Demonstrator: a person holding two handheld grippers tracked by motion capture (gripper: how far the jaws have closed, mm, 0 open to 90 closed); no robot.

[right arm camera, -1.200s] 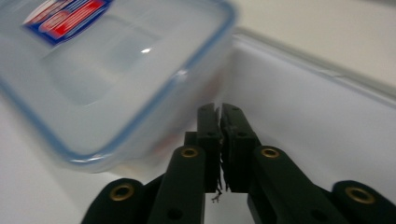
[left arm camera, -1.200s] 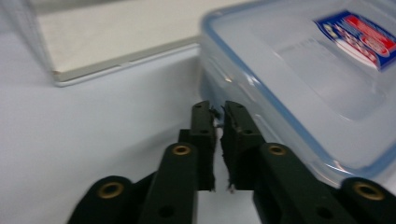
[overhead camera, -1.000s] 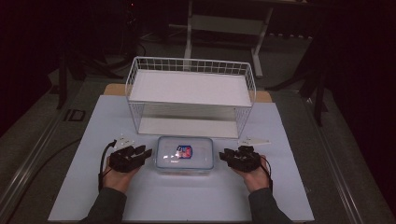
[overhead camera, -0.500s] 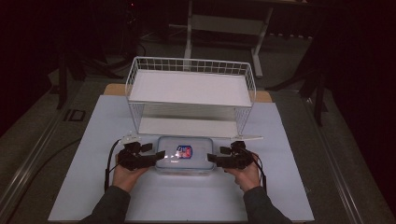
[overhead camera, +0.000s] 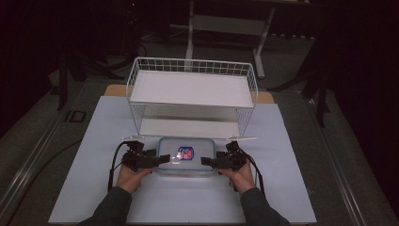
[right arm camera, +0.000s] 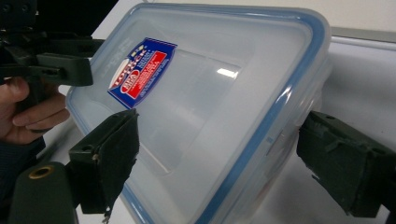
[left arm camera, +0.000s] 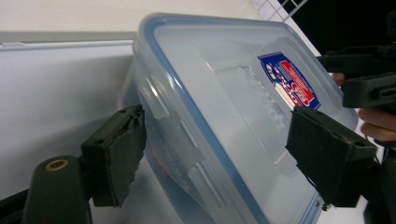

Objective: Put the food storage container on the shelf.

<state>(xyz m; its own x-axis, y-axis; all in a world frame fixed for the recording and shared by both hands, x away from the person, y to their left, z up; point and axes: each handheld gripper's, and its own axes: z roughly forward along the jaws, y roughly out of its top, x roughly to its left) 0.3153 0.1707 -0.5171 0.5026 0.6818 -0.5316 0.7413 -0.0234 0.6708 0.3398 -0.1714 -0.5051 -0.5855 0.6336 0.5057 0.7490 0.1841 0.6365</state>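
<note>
I am holding my left gripper (overhead camera: pixel 162 158) against the left end of a clear lidded container (overhead camera: pixel 187 155) and my right gripper (overhead camera: pixel 205 161) against its right end, my hands (overhead camera: pixel 133 174) gripping both from below. The container, bearing a red and blue label (overhead camera: pixel 185 152), is lying on the white table cover (overhead camera: pixel 94 141), just in front of a white wire rack (overhead camera: pixel 193 94) standing with two shelves.
</note>
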